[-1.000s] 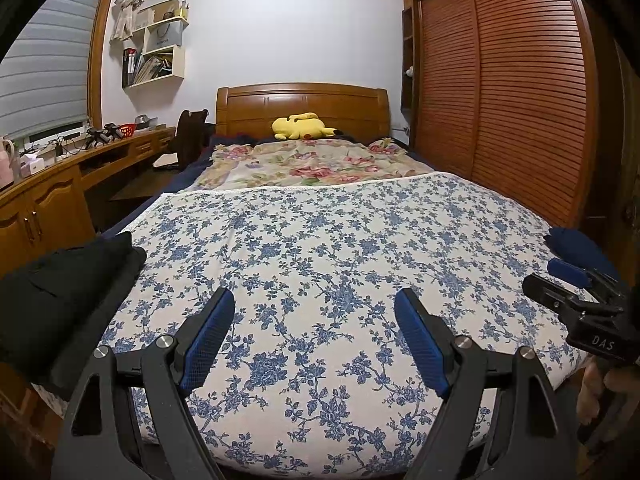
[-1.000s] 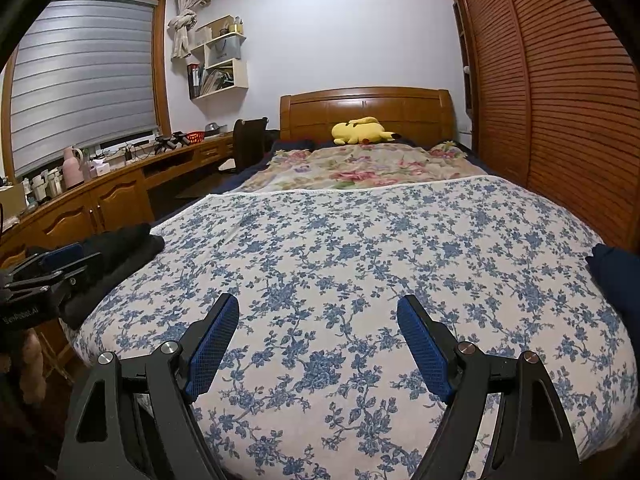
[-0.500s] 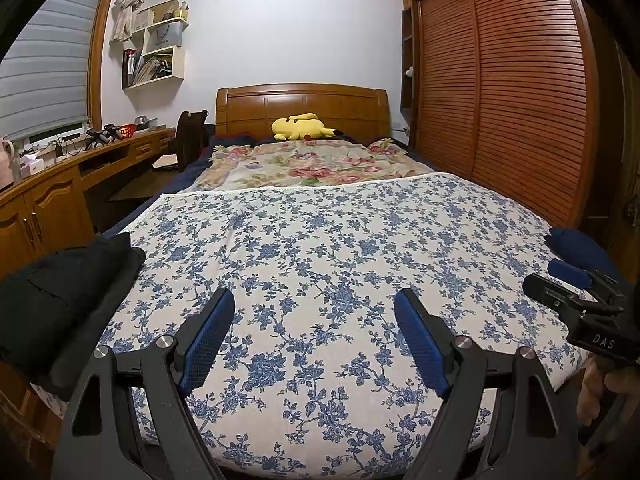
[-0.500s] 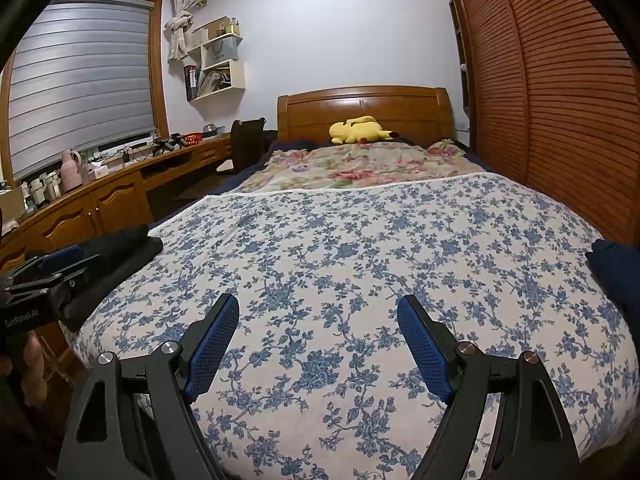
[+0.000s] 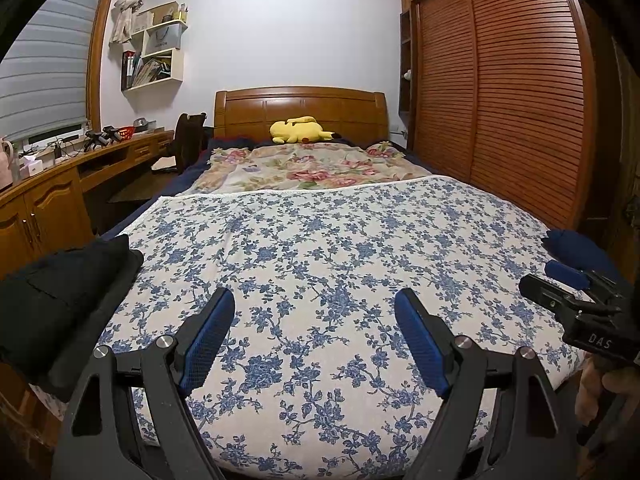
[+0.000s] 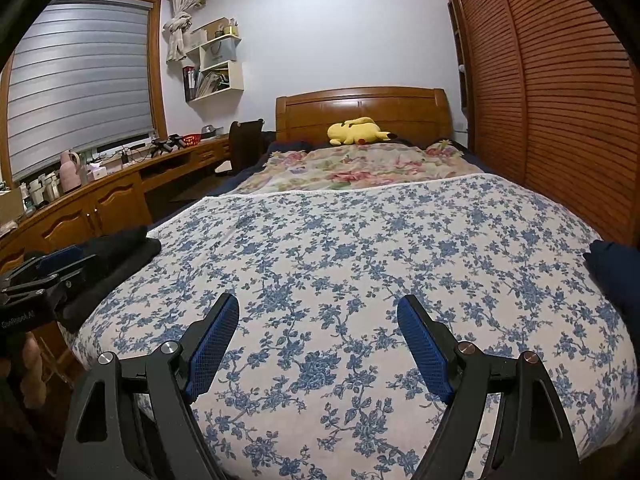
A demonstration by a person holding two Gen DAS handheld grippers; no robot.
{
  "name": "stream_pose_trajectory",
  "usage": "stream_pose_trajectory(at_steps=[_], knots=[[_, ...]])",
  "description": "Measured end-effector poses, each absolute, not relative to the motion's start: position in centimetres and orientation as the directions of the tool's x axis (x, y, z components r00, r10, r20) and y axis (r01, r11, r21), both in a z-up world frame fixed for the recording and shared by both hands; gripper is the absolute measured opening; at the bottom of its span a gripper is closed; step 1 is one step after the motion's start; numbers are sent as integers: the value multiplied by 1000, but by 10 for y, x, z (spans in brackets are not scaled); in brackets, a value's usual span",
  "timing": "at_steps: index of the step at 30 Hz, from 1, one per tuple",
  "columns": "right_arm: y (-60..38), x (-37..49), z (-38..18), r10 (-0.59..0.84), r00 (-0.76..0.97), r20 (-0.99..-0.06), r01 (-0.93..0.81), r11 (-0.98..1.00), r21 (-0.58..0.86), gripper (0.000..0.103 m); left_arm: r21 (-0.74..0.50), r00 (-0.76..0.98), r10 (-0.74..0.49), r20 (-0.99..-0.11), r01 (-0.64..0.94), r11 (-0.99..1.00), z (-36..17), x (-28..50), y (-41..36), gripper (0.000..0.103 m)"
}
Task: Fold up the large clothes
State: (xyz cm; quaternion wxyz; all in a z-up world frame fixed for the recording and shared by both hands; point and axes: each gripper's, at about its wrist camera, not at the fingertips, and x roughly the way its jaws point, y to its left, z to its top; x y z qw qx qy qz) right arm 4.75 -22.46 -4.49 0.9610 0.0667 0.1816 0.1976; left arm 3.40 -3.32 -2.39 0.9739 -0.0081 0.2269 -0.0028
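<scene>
A folded black garment [image 5: 60, 292] lies on the bed's left front corner; it also shows in the right wrist view [image 6: 116, 256]. A dark blue garment [image 5: 576, 248] lies at the bed's right edge, also in the right wrist view [image 6: 616, 272]. My left gripper [image 5: 314, 336] is open and empty above the blue-flowered bedspread [image 5: 340, 248] near the foot of the bed. My right gripper [image 6: 318, 340] is open and empty, likewise above the bedspread [image 6: 380, 248]. Each gripper shows at the other view's edge.
A pink-flowered quilt [image 5: 312, 168] and a yellow plush toy [image 5: 300, 130] lie near the wooden headboard [image 5: 300, 108]. A wooden desk with cabinets [image 6: 92, 200] runs along the left. Slatted wardrobe doors [image 5: 512, 100] stand on the right.
Both views have drifted slightly; the grippers stay open and empty over the foot of the bed. Nothing on the bed has moved.
</scene>
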Motion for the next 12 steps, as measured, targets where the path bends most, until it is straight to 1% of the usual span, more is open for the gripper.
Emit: stream_pose_trajectory(at_steps=[12], knots=[[-223, 48, -44, 403, 857, -320, -354, 913, 202, 83, -17, 899, -13, -438, 7, 1000, -23, 33, -35, 83]])
